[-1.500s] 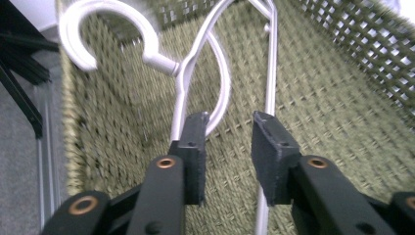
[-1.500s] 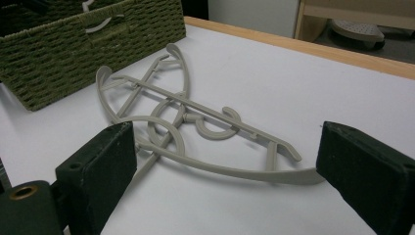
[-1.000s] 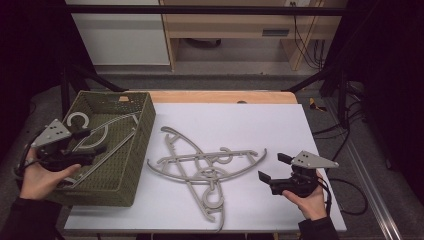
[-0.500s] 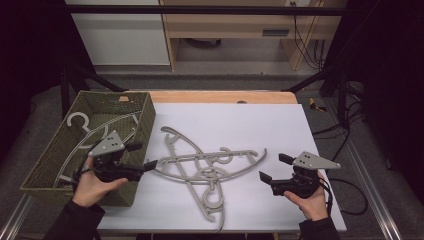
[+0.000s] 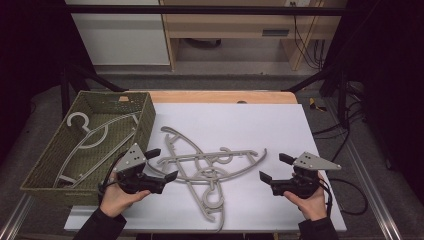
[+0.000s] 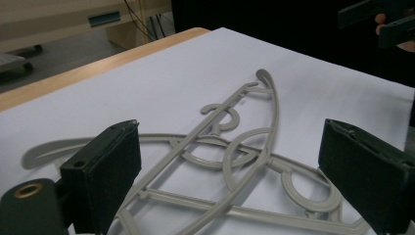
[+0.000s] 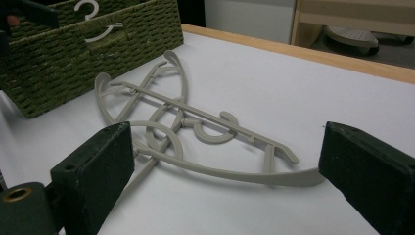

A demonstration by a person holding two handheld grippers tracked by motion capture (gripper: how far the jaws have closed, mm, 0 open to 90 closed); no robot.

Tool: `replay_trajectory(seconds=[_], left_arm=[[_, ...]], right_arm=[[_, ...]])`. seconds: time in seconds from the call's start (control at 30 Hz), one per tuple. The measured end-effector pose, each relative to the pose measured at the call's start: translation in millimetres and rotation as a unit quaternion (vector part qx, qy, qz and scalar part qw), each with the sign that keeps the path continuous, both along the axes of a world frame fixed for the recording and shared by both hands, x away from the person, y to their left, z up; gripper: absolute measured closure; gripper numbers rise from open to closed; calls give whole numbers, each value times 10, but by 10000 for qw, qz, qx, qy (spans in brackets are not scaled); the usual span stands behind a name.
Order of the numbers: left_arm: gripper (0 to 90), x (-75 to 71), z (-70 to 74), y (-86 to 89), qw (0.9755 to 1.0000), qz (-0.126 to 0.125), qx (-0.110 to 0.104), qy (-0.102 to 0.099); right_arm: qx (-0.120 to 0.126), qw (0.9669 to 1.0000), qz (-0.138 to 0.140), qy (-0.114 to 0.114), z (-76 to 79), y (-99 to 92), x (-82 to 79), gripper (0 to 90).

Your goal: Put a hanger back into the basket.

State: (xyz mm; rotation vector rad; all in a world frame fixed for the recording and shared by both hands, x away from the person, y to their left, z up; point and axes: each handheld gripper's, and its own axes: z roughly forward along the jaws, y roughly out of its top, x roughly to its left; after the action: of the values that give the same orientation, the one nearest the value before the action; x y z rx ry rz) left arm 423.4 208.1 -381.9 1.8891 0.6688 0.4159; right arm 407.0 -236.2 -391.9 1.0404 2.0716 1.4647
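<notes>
Several grey plastic hangers (image 5: 210, 167) lie tangled on the white table top (image 5: 250, 122). One more pale hanger (image 5: 92, 135) lies inside the green woven basket (image 5: 145, 122) at the left. My left gripper (image 5: 162, 163) is open just right of the basket, its jaws on either side of the pile's left end. In the left gripper view the hangers (image 6: 230, 147) lie between and beyond the wide-apart jaws. My right gripper (image 5: 275, 167) is open at the pile's right end. In the right gripper view a hanger's tip (image 7: 293, 176) lies between the jaws, touching neither.
The basket (image 7: 88, 54) sits at the table's left edge, partly overhanging. A wooden strip (image 5: 225, 96) runs along the table's far edge. Cables (image 5: 350, 195) trail off the right side. Bare white surface lies beyond and to the right of the pile.
My left gripper has left the basket and moved right to the pile's left end, staying open. The hanger stays in the basket. The right gripper has hardly moved.
</notes>
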Motion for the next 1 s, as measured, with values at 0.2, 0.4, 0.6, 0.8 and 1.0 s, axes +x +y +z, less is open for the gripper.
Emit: replay_trajectory(seconds=[0.2, 0.4, 0.6, 0.8, 1.0], left_arm=[[124, 40, -140, -118, 9986, -235, 421, 240], [167, 101, -290, -279, 9946, -498, 772, 476], [252, 193, -437, -397, 9891, -723, 1051, 732], [396, 297, -598, -486, 9809, -757, 1579, 851], [540, 358, -661, -616, 9762, -895, 1789, 842]], right_arm=[[30, 10000, -32, 3, -7, -17, -11, 64], [-4, 10000, -2, 33, -9, -10, -14, 63], [-20, 10000, 1, 27, -11, -10, -6, 65], [-45, 10000, 43, 36, -12, 4, -10, 66], [-96, 9999, 74, 62, -27, 26, -5, 67]])
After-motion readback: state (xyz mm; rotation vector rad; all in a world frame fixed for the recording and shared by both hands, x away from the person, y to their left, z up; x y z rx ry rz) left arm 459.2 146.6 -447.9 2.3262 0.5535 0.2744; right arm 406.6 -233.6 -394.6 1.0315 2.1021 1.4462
